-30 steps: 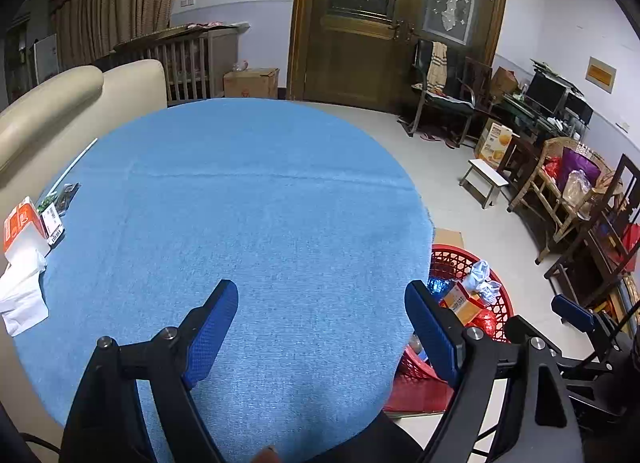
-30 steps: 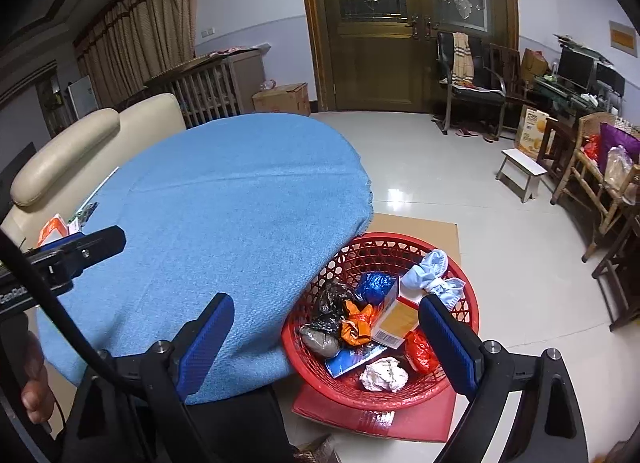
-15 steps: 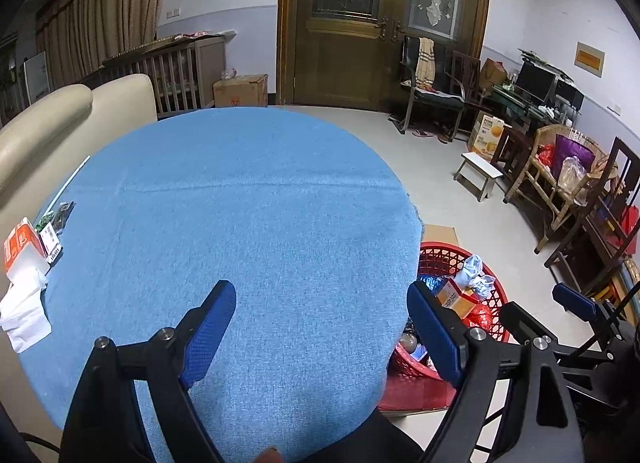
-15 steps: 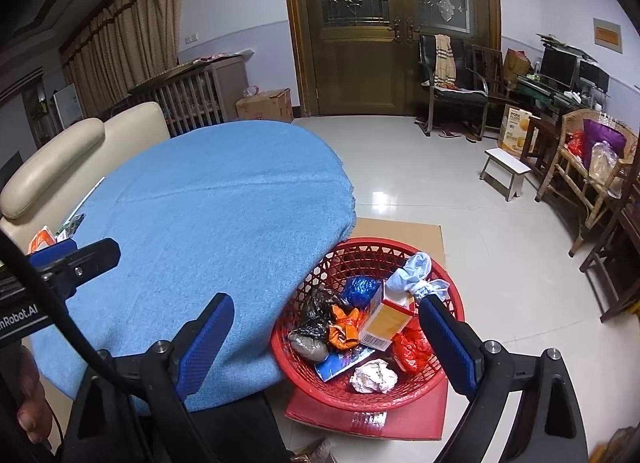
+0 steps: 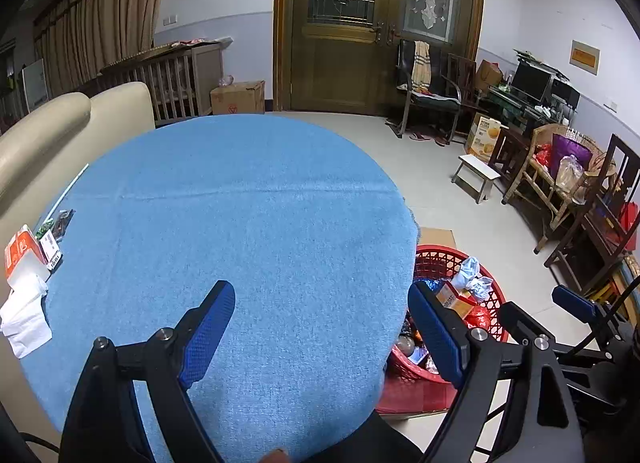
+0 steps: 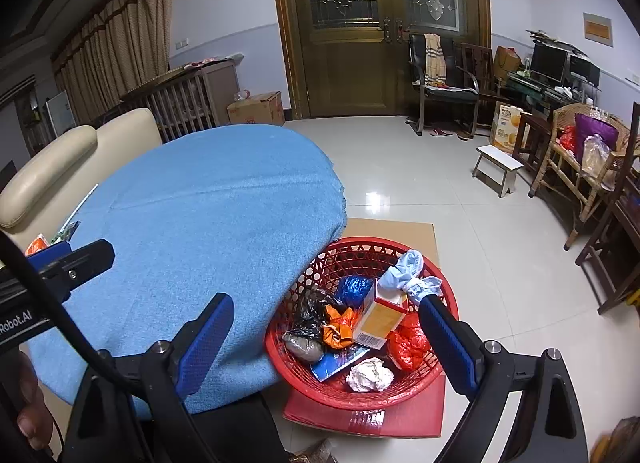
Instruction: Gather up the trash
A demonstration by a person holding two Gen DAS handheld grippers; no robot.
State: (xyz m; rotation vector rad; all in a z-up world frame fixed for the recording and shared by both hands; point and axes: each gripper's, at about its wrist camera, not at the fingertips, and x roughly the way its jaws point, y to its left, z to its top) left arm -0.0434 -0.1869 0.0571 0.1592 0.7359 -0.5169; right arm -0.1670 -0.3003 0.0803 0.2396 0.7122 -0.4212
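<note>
Two grippers are mine, and both hang over the round table with the blue cloth (image 5: 248,223). My left gripper (image 5: 324,327) has its jaws spread wide with nothing between them. My right gripper (image 6: 326,339) is spread wide too, and empty. The trash sits in the red basket (image 6: 400,393) on the floor just beside the table (a yellow box (image 6: 378,321), a crumpled white paper (image 6: 370,375), a blue wrapper (image 6: 354,289)). White tissue (image 5: 24,315) lies at the table's left edge.

One red basket (image 6: 400,391), two grippers, one round table (image 5: 248,223).
</note>
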